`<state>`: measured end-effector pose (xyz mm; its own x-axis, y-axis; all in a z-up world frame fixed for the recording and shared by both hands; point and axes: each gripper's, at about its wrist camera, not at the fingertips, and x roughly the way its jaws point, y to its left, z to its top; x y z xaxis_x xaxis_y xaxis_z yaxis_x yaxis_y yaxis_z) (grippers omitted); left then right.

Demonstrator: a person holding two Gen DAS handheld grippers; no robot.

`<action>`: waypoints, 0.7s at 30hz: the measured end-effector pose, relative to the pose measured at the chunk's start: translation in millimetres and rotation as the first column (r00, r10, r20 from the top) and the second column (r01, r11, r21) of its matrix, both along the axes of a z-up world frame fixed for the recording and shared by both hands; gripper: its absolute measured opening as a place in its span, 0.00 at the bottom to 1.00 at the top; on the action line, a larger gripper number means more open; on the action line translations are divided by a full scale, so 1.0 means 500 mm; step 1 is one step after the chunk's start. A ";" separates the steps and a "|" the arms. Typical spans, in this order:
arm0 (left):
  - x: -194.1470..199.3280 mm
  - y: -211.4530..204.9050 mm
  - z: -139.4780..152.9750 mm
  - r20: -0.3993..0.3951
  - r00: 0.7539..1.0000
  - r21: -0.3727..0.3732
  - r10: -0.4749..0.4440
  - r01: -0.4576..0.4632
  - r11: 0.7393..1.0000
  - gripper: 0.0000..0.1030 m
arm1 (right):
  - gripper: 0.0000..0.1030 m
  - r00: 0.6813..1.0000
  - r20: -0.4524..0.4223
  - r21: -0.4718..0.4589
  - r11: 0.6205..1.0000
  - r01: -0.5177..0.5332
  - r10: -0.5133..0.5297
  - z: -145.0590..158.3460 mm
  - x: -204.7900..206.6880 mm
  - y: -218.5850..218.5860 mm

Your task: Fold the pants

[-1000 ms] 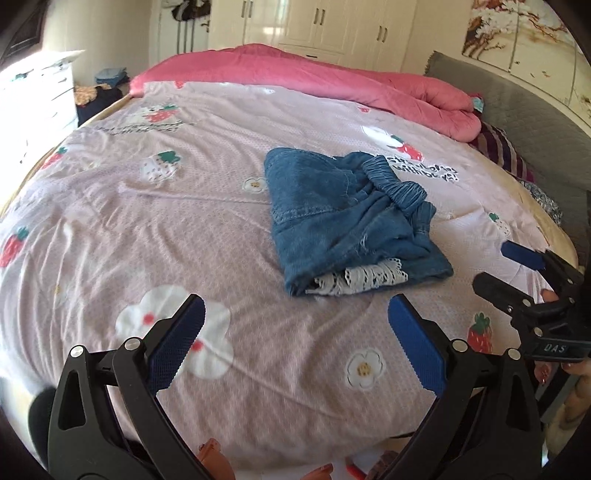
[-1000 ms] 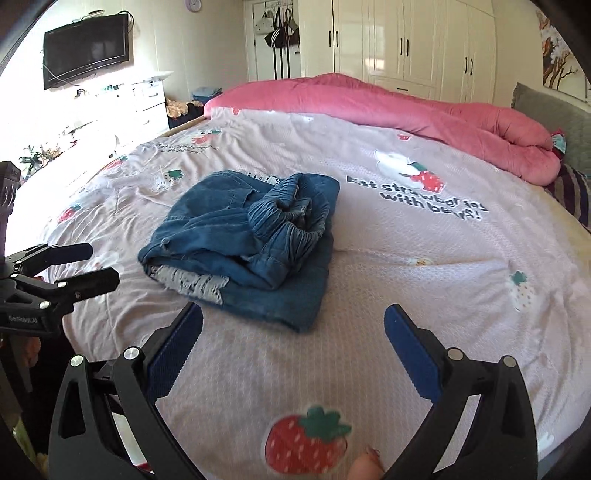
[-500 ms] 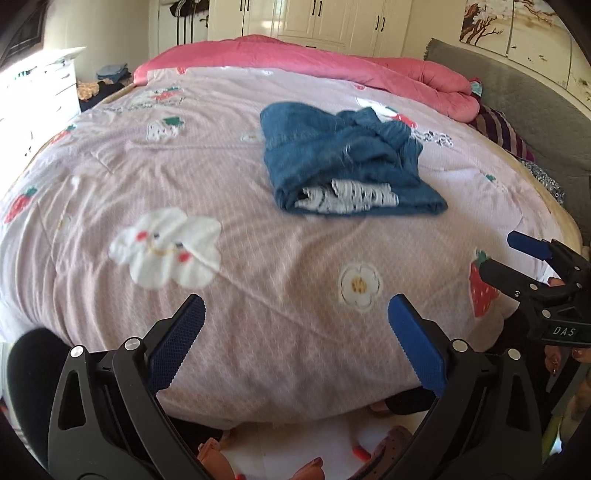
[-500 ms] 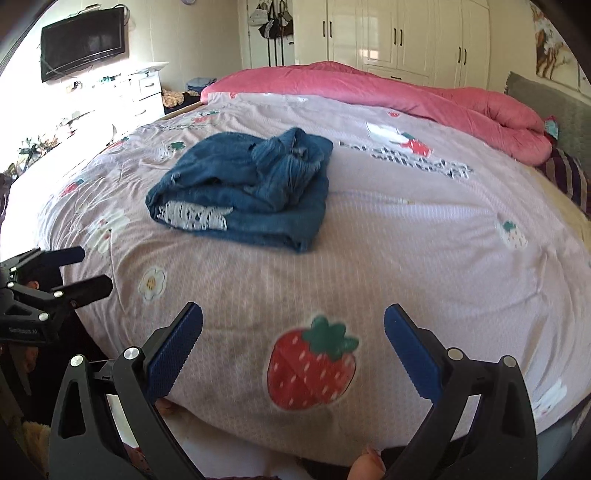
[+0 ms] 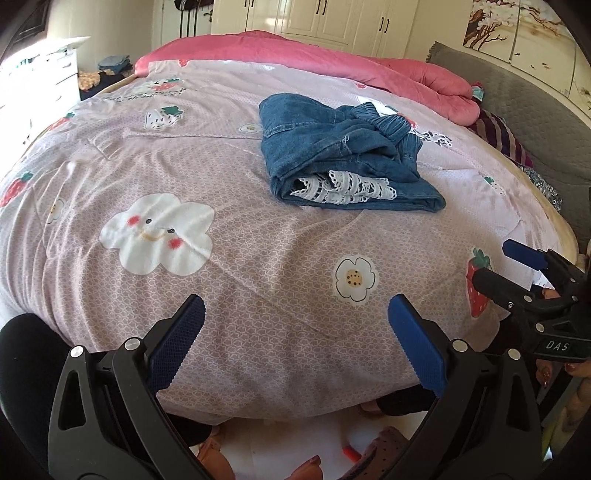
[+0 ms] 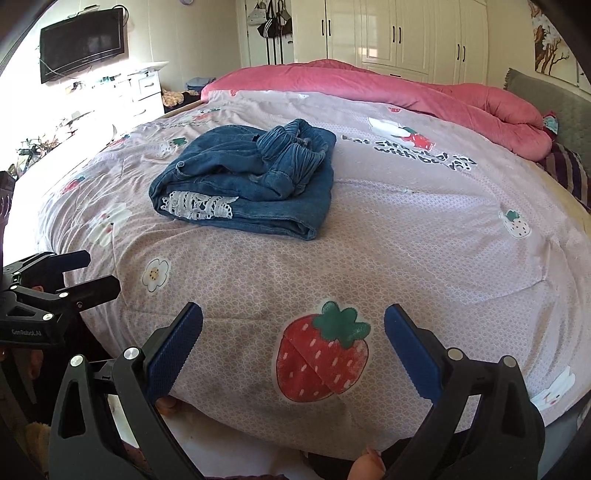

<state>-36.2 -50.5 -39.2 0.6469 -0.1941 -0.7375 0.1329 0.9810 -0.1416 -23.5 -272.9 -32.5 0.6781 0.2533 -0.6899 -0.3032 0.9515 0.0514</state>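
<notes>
Blue denim pants [image 5: 332,147] with white lace trim lie folded in a bundle in the middle of the bed; they also show in the right wrist view [image 6: 251,184]. My left gripper [image 5: 295,339] is open and empty, held off the near edge of the bed, well short of the pants. My right gripper [image 6: 293,343] is open and empty, also at the near edge. Each gripper shows at the edge of the other's view: the right one [image 5: 517,269] and the left one [image 6: 81,273].
The bed has a pink printed cover [image 5: 184,166] and a rolled pink quilt [image 5: 332,55] at the far side. A grey headboard [image 5: 524,96] is at the right. White drawers [image 6: 144,92], a wall TV [image 6: 81,40] and wardrobes [image 6: 399,33] stand beyond.
Both grippers have pulled back from the pants toward the near edge of the bed and stayed open. The pants have not moved.
</notes>
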 end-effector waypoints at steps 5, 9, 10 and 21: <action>0.000 0.000 0.001 0.002 1.000 0.000 0.008 -0.008 1.000 0.91 | 0.96 1.000 -0.001 0.000 1.000 0.003 -0.003 0.001 0.001 -0.002; 0.000 0.002 0.003 0.005 1.000 -0.001 0.012 -0.012 1.000 0.91 | 0.96 1.000 -0.002 0.001 1.000 0.000 0.000 0.001 -0.001 -0.001; -0.001 0.003 0.003 0.006 1.000 -0.001 0.012 -0.012 1.000 0.91 | 0.96 1.000 -0.001 0.000 1.000 0.001 -0.001 0.001 -0.002 -0.001; -0.003 0.004 0.007 0.011 1.000 0.001 0.017 -0.017 1.000 0.91 | 0.96 1.000 -0.006 0.008 1.000 0.008 -0.008 0.001 -0.001 -0.001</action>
<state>-37.8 -48.5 -35.8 0.6582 -0.1819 -0.7305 0.1176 0.9833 -0.1390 -24.2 -273.4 -31.9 0.6762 0.2539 -0.6916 -0.2957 0.9533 0.0609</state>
